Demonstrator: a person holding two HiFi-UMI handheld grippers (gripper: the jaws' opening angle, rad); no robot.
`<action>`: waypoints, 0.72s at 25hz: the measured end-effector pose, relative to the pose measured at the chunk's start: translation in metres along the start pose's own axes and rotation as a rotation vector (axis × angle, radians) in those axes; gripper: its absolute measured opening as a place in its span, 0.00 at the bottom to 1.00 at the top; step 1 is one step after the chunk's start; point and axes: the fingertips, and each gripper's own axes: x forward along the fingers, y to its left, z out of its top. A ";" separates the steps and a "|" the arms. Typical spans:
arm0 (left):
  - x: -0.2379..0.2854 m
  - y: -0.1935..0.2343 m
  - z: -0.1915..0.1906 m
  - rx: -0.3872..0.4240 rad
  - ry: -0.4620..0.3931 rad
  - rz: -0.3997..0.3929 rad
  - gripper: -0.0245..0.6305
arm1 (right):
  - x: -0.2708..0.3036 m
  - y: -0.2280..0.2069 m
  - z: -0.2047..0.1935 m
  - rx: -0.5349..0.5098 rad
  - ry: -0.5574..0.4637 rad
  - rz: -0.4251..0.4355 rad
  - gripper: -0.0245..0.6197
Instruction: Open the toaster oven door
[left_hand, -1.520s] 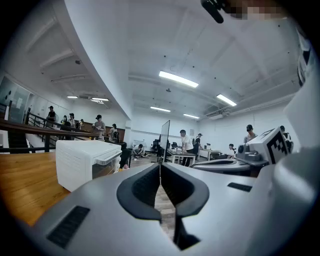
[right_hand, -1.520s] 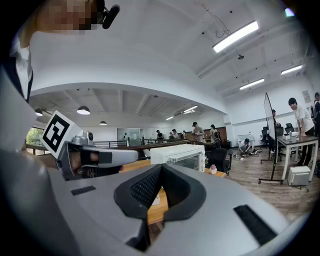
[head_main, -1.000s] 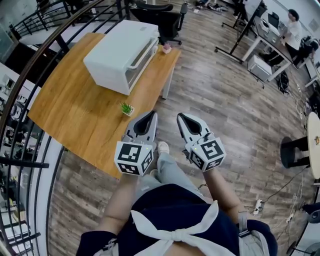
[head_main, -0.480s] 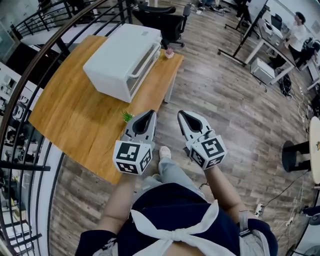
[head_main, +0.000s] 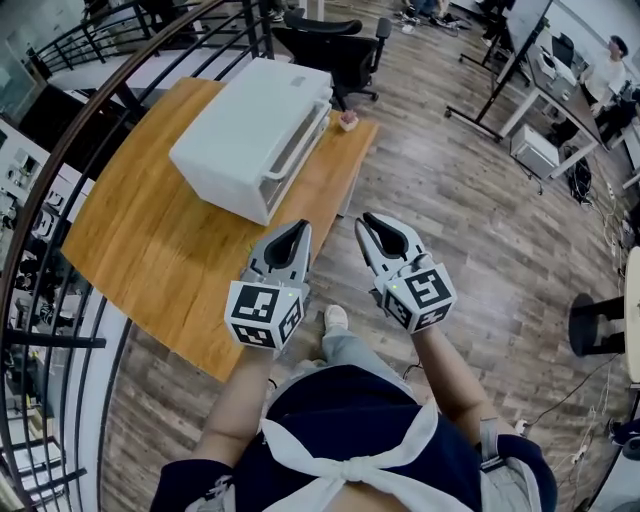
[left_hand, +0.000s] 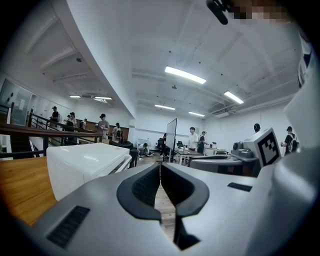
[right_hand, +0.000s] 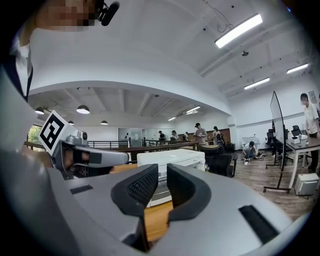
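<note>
A white toaster oven (head_main: 250, 130) stands on the wooden table (head_main: 150, 240), its door shut and the bar handle (head_main: 302, 140) along the side that faces me. My left gripper (head_main: 300, 227) hovers over the table's near edge, short of the oven, jaws shut with nothing in them. My right gripper (head_main: 366, 219) hangs beside it over the floor, past the table's corner. Its jaws have just been opening and stand a small gap apart, empty. The left gripper view shows the toaster oven (left_hand: 85, 167) ahead at left of my left gripper (left_hand: 160, 166). In the right gripper view the toaster oven (right_hand: 185, 159) lies straight beyond my right gripper (right_hand: 162, 174).
A small pink object (head_main: 348, 121) sits on the table's far corner. A black office chair (head_main: 335, 40) stands behind the table. A dark railing (head_main: 40, 200) curves round the table's left side. Desks and a person (head_main: 608, 75) are at far right, across wooden floor (head_main: 470, 200).
Both grippers have moved forward toward the table and oven. The small green plant at the table edge is now hidden under the left gripper. The right jaws have parted slightly.
</note>
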 end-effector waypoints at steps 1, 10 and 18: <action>0.003 0.004 0.001 0.000 0.001 0.005 0.07 | 0.005 -0.003 0.001 -0.003 0.000 0.006 0.13; 0.032 0.033 0.011 0.005 0.002 0.044 0.07 | 0.050 -0.027 0.011 -0.043 0.021 0.074 0.22; 0.046 0.051 0.011 0.002 0.017 0.082 0.07 | 0.082 -0.039 0.013 -0.118 0.053 0.143 0.28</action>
